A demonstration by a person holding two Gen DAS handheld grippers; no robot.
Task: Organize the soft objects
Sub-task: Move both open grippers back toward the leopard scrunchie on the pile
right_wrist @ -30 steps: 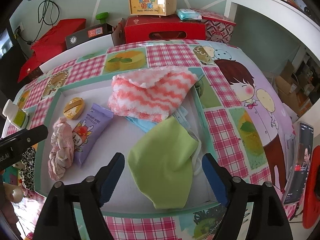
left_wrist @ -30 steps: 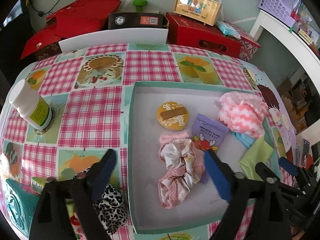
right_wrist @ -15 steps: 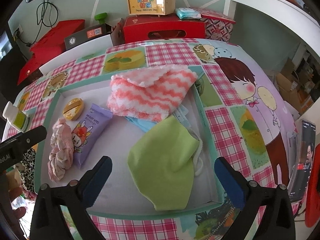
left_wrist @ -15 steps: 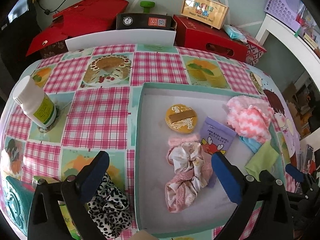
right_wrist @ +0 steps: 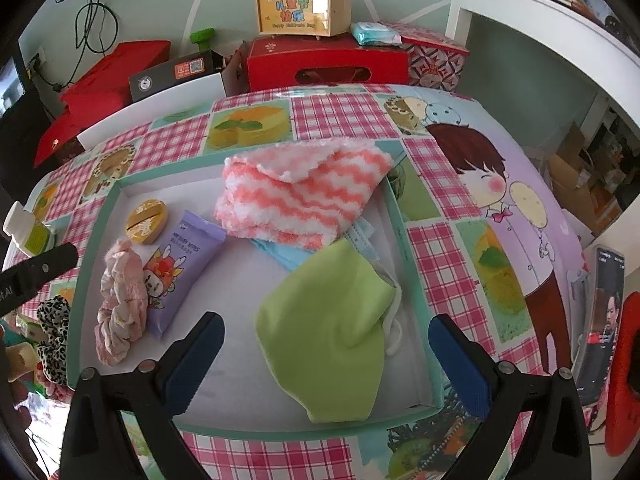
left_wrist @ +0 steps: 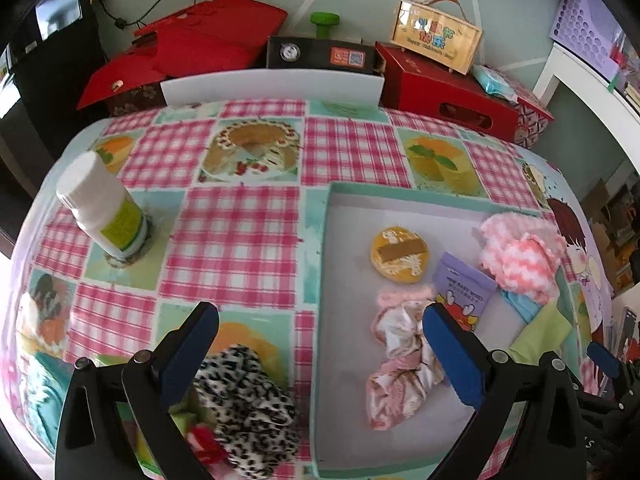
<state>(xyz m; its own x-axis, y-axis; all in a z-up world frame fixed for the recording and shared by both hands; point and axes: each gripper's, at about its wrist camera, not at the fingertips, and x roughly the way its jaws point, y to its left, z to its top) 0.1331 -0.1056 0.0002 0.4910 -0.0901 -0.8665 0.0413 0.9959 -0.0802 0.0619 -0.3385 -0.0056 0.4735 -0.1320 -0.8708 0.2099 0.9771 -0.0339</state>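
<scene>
A teal-rimmed tray (left_wrist: 325, 280) (right_wrist: 412, 264) holds a pink scrunchie (left_wrist: 400, 360) (right_wrist: 120, 300), a purple wipes pack (left_wrist: 464, 292) (right_wrist: 180, 272), a yellow round tin (left_wrist: 400, 256) (right_wrist: 147, 221), a pink-and-white zigzag towel (left_wrist: 520, 252) (right_wrist: 296, 196), a blue mask (right_wrist: 288, 254) and a green cloth (left_wrist: 540, 336) (right_wrist: 332, 332). A leopard scrunchie (left_wrist: 248, 404) (right_wrist: 54, 324) lies on the table left of the tray. My left gripper (left_wrist: 320, 356) is open above the tray's left rim and the leopard scrunchie. My right gripper (right_wrist: 324, 364) is open over the green cloth.
A white bottle (left_wrist: 104, 208) stands on the checked tablecloth at the left. Red boxes (left_wrist: 444, 92), a black box (left_wrist: 320, 54) and a yellow gift case (right_wrist: 302, 4) line the far edge. A phone (right_wrist: 604, 312) lies at the right edge.
Both grippers have opened wider and pulled back. The left gripper has shifted left, bringing the leopard scrunchie between its fingers in view.
</scene>
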